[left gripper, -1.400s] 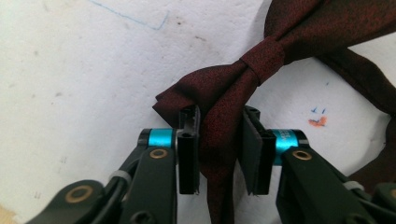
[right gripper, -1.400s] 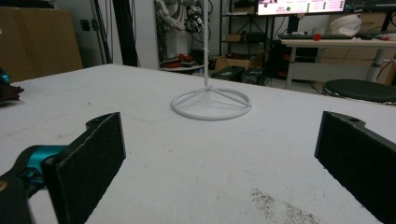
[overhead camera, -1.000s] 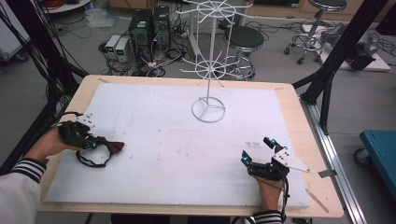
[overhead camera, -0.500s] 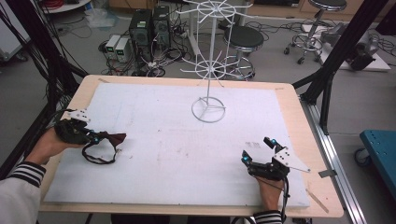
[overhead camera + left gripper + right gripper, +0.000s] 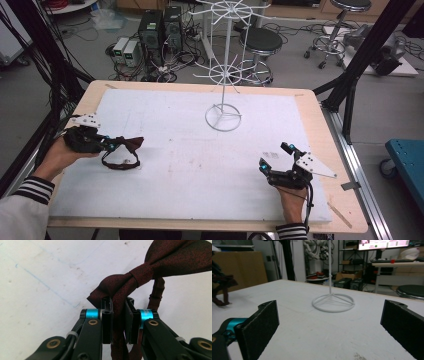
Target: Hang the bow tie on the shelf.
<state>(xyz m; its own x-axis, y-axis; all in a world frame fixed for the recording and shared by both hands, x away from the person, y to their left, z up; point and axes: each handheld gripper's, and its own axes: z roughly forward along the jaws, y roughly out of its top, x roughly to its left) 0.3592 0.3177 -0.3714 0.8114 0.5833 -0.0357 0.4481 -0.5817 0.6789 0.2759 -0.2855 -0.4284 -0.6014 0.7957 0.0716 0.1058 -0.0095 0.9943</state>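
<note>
A dark red bow tie point(image 5: 131, 144) hangs from my left gripper point(image 5: 113, 145) just above the white mat at the left, its strap loop point(image 5: 120, 163) drooping onto the mat. In the left gripper view the black jaws are shut on one wing of the bow tie point(image 5: 130, 280). My right gripper point(image 5: 276, 158) rests near the mat's right front, jaws wide apart with nothing between them. A white wire display stand point(image 5: 223, 116) rises at the mat's far middle; its ring base point(image 5: 333, 302) lies ahead of the right gripper point(image 5: 329, 322). The bow tie point(image 5: 222, 282) shows at the far left there.
The white mat point(image 5: 200, 160) covers a wooden table point(image 5: 320, 125). Black frame posts point(image 5: 360, 55) stand at the right and left. Beyond the far edge are computer towers point(image 5: 160, 27), cables and stools point(image 5: 262, 40).
My left gripper has carried the bow tie slightly to the right and lifted it. The right gripper has stayed still.
</note>
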